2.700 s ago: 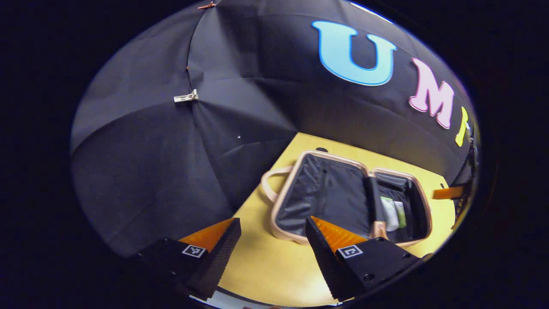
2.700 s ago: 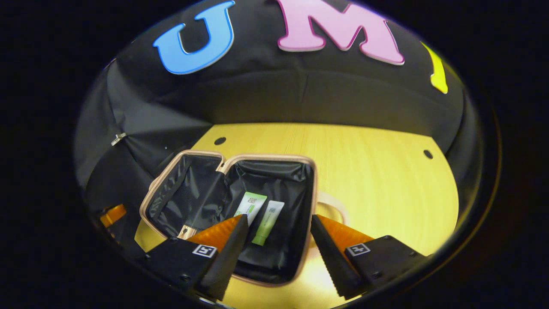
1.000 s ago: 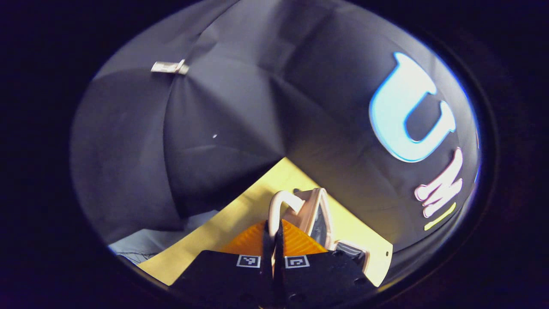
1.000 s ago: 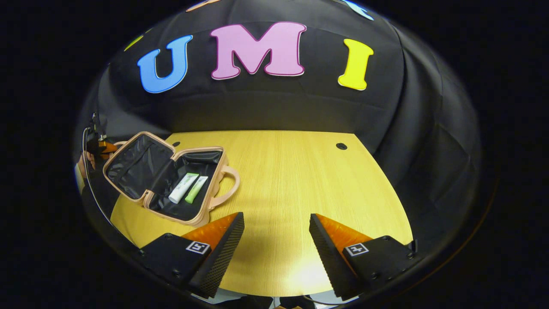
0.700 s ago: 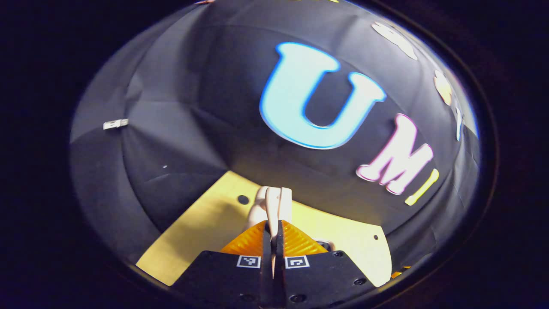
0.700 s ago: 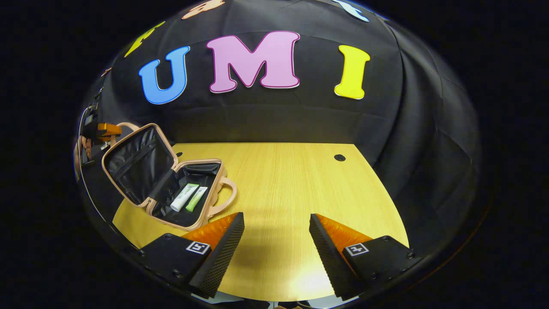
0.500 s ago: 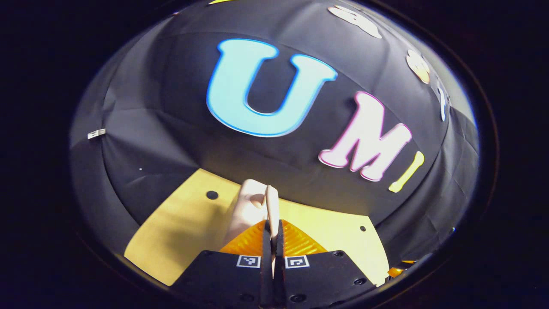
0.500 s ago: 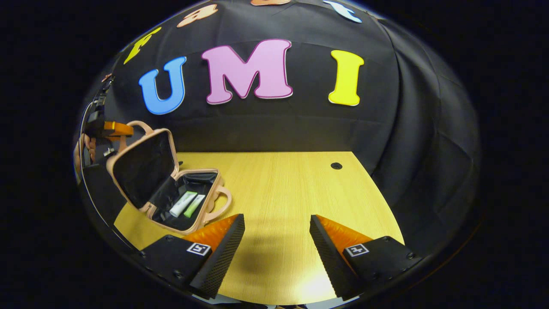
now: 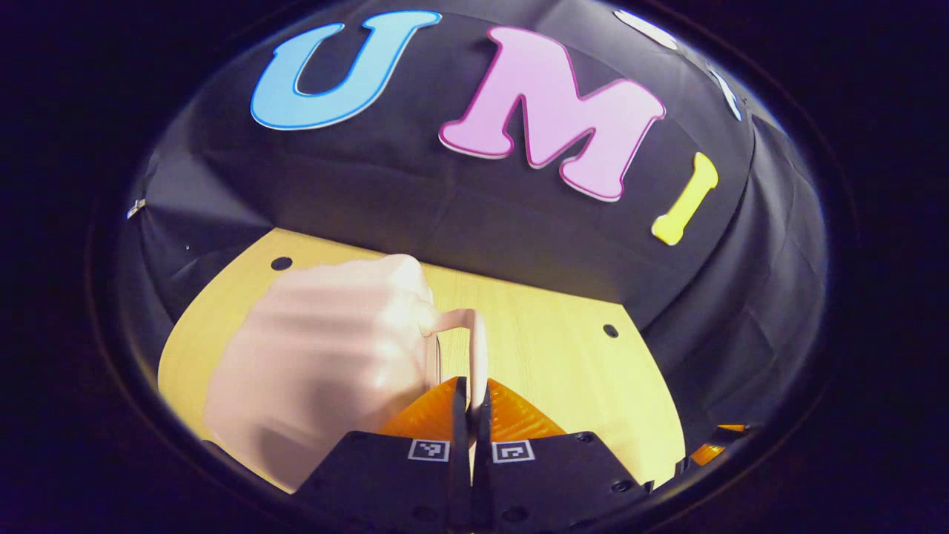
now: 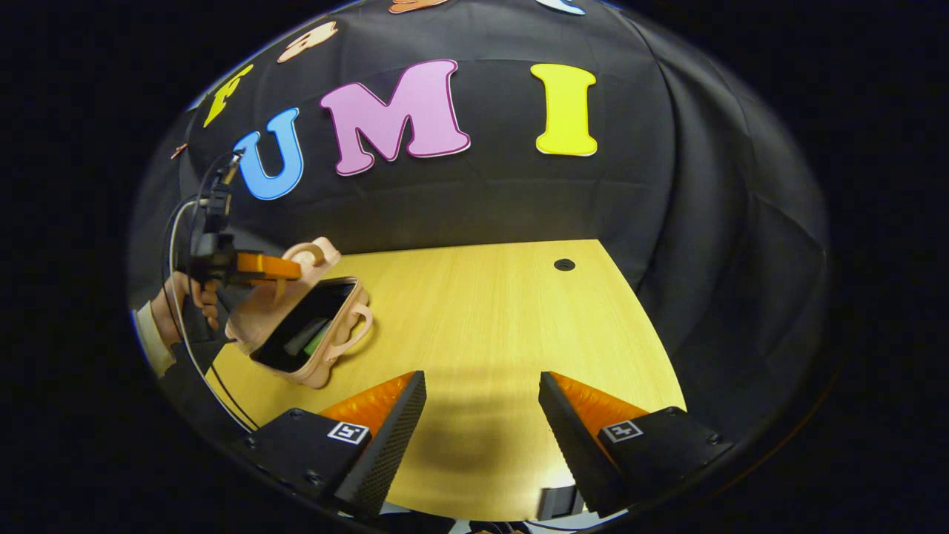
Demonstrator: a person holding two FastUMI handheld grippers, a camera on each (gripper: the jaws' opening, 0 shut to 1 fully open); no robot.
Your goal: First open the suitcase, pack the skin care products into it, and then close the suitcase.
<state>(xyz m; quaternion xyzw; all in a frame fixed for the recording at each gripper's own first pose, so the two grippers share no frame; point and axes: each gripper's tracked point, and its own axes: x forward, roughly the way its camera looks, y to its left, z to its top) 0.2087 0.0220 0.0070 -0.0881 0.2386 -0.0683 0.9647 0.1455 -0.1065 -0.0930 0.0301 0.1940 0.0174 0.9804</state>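
Observation:
The pink suitcase (image 10: 311,348) sits at the table's left side in the right gripper view, its lid (image 10: 270,300) tilted low over the base. Through the remaining gap I see the skin care tubes (image 10: 310,340) inside. My left gripper (image 10: 285,268), held by a hand (image 10: 189,293), is shut on the lid's handle (image 10: 310,253). In the left gripper view the lid's pink shell (image 9: 326,363) is close on the left, and the left gripper (image 9: 471,384) pinches the handle loop (image 9: 478,348). My right gripper (image 10: 482,404) stands open over bare table with nothing between its fingers.
The yellow wooden table (image 10: 504,319) stretches to the right of the suitcase, with a small cable hole (image 10: 564,264) near the back. A cable (image 10: 178,245) trails from the left gripper. Black cloth walls close off the back and both sides.
The left gripper shut on the lid's handle and has swung the lid up and over toward the base, from flat open to nearly shut. The right gripper drew back from the suitcase and stays open.

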